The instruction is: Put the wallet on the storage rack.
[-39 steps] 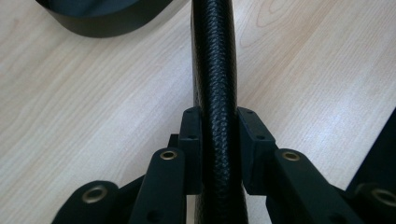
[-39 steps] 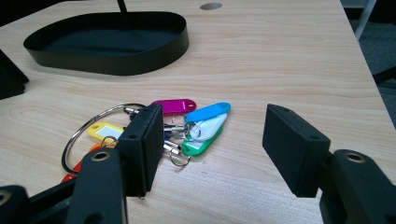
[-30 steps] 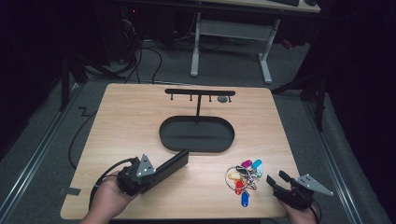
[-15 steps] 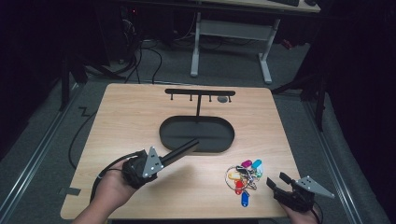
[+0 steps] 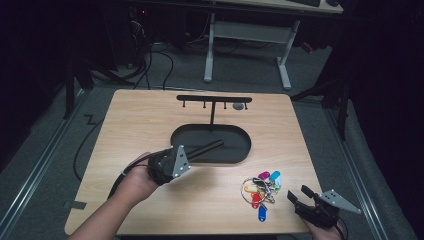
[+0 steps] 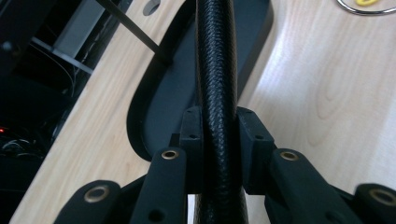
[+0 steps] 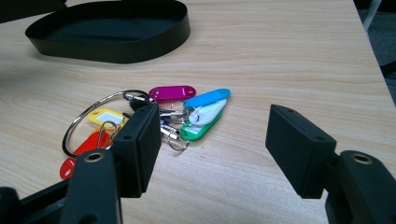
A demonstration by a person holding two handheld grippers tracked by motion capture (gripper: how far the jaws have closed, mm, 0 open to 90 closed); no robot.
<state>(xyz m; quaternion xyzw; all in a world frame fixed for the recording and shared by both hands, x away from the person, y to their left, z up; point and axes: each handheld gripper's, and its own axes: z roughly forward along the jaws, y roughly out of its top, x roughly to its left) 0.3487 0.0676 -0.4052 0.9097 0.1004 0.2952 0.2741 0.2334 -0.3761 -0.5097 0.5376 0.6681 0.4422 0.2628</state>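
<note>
My left gripper (image 6: 219, 135) is shut on a black braided cable (image 6: 215, 65), which runs forward between its pads. In the high view the left gripper (image 5: 192, 152) hovers at the near left rim of the black oval tray (image 5: 240, 132), with the black braided cable (image 5: 207, 148) reaching out over it. A T-shaped hook rack (image 5: 212, 102) rises from the tray. A key ring with coloured tags (image 5: 261, 189) lies on the table at the front right. Just right of it, my right gripper (image 5: 299, 196) stands open with nothing between its jaws; the key ring (image 7: 177, 112) lies just ahead of the right gripper (image 7: 210, 140).
The wooden table (image 5: 140, 125) ends close behind the right gripper at its front and right edges. A pale desk frame (image 5: 245, 45) and floor cables stand beyond the far edge.
My left gripper has risen and moved toward the tray with the cable in its jaws. The right gripper and the key ring have stayed in place.
</note>
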